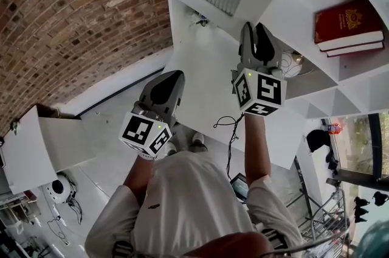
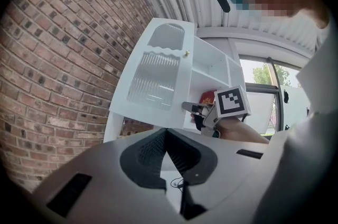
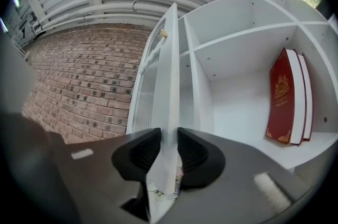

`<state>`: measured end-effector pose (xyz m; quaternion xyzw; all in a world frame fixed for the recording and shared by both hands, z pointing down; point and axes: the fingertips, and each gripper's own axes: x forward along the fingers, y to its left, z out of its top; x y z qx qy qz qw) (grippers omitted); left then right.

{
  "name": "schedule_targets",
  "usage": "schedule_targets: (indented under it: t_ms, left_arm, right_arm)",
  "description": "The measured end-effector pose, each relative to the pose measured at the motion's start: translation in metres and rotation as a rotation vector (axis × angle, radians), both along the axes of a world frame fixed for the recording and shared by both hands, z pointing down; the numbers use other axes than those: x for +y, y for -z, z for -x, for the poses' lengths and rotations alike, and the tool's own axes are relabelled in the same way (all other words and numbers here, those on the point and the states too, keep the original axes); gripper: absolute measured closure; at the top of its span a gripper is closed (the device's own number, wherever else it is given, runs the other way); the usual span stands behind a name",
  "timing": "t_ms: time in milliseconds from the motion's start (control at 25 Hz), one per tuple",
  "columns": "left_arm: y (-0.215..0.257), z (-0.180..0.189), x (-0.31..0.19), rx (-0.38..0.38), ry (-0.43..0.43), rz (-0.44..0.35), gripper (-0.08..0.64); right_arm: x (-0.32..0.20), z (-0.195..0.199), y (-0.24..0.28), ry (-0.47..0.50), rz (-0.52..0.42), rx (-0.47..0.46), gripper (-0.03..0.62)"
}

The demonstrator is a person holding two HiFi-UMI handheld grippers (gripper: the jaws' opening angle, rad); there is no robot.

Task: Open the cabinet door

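Two books (image 3: pixel 285 96); one cabinet door (image 3: pixel 171 75)

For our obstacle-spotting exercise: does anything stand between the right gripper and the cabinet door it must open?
Nothing visible does. The cabinet door stands edge-on between the jaws of the right gripper, and the pads press on its two faces.

Bright, even daylight; fisheye-warped edges.

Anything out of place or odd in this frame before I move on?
One thing: the right gripper pinches the bare edge of the cabinet door, well away from its small knob. The door stands partly open. Otherwise nothing looks spilled or damaged.
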<state>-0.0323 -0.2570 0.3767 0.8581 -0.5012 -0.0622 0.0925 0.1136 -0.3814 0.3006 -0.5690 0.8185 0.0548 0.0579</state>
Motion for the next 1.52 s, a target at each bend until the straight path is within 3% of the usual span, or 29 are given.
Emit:
schedule_targets:
  t_ms: [1520]
  left_arm:
    - [-0.003, 0.071, 0.057, 0.029, -0.046, -0.017, 0.551]
  right_arm:
    - [0.081, 0.058, 0.000, -0.028, -0.032, -0.008, 0.509]
